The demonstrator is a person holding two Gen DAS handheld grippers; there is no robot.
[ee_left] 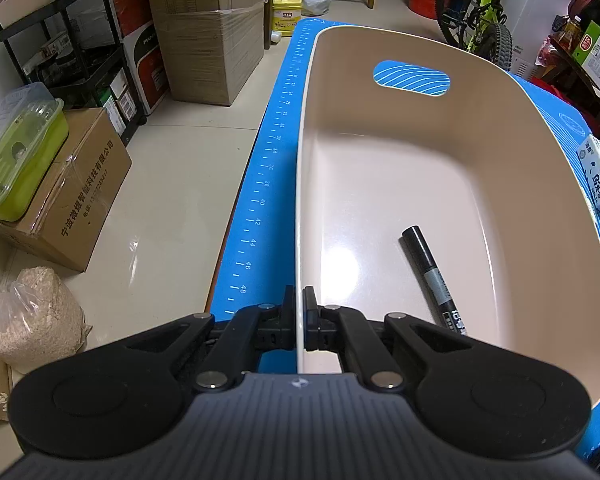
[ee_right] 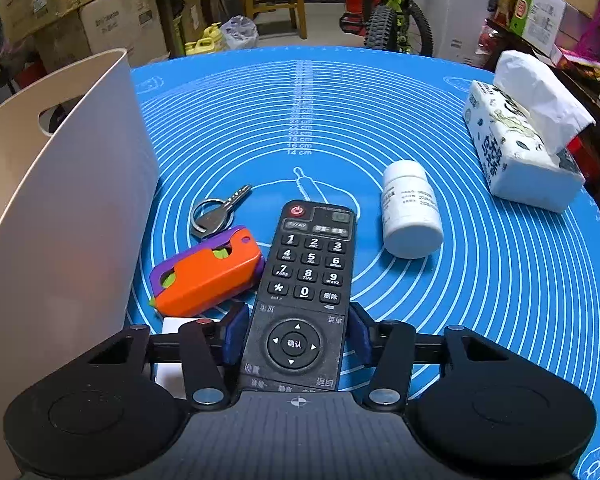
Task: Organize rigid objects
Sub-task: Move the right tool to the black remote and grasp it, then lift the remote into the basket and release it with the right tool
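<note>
A smooth beige plastic bin [ee_left: 400,168] with rounded corners and an oval handle slot stands along the left edge of the worktop, which is covered by a blue silicone mat [ee_right: 340,120] printed with white rings and ruler marks. The left gripper [ee_left: 299,316] has its jaws clenched on the thin near-left wall of the bin, one black finger outside and one inside. On the glossy floor of the bin lies a black cylindrical marker [ee_left: 432,276], slanting toward the near end. On the mat just beside the bin's outer wall, the right gripper [ee_right: 296,336] straddles the near end of a long black remote control [ee_right: 306,280] with rubbery number keys and a round direction pad; the blue-padded jaws sit against its two long sides, though whether they press firmly on it cannot be told. Touching the left side of the remote lies a blocky orange and purple plastic toy [ee_right: 206,272], and just beyond it a metal key on a ring [ee_right: 216,216]. To the right of the remote a white cylindrical pill bottle [ee_right: 410,208] lies on its side, and near the right edge of the worktop sits a soft paper-wrapped tissue pack [ee_right: 528,140] with a tissue pulled up.
</note>
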